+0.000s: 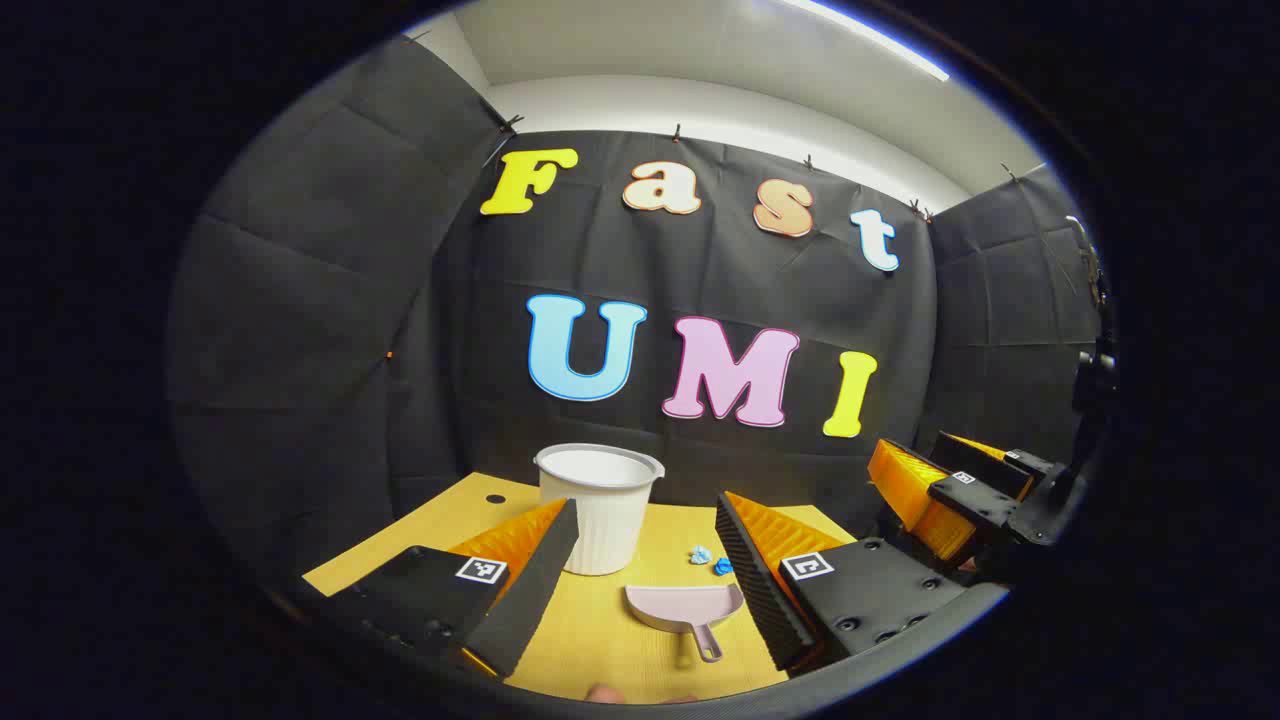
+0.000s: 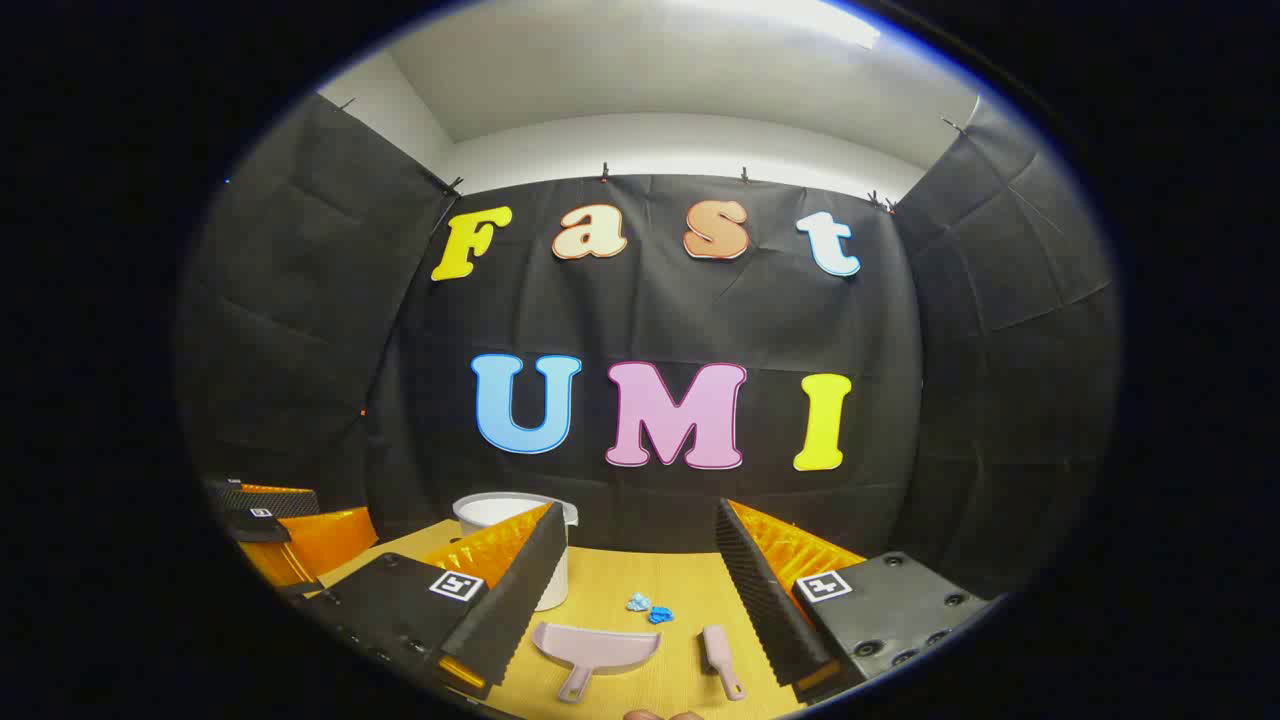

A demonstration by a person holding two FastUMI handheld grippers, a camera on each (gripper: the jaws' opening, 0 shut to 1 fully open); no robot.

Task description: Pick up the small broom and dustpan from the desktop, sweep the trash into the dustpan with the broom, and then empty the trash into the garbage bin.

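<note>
A pale pink dustpan (image 1: 685,605) lies flat on the yellow desktop (image 1: 600,650) with its handle pointing toward me. In the right gripper view the dustpan (image 2: 597,645) has a small pink broom (image 2: 720,655) lying just to its right. Two blue crumpled scraps of trash (image 1: 710,560) (image 2: 648,607) sit just beyond the pan. A white ribbed garbage bin (image 1: 600,500) (image 2: 490,512) stands at the back left. My left gripper (image 1: 646,505) hovers open above the near edge, holding nothing. The right gripper (image 2: 638,510) is likewise open and empty, above the broom and pan.
The right gripper (image 1: 915,450) shows farther off at the right of the left gripper view, and the left gripper (image 2: 300,510) at the left of the right gripper view. Black cloth walls close the desk at the back and sides. A small dark hole (image 1: 495,498) marks the desktop's left part.
</note>
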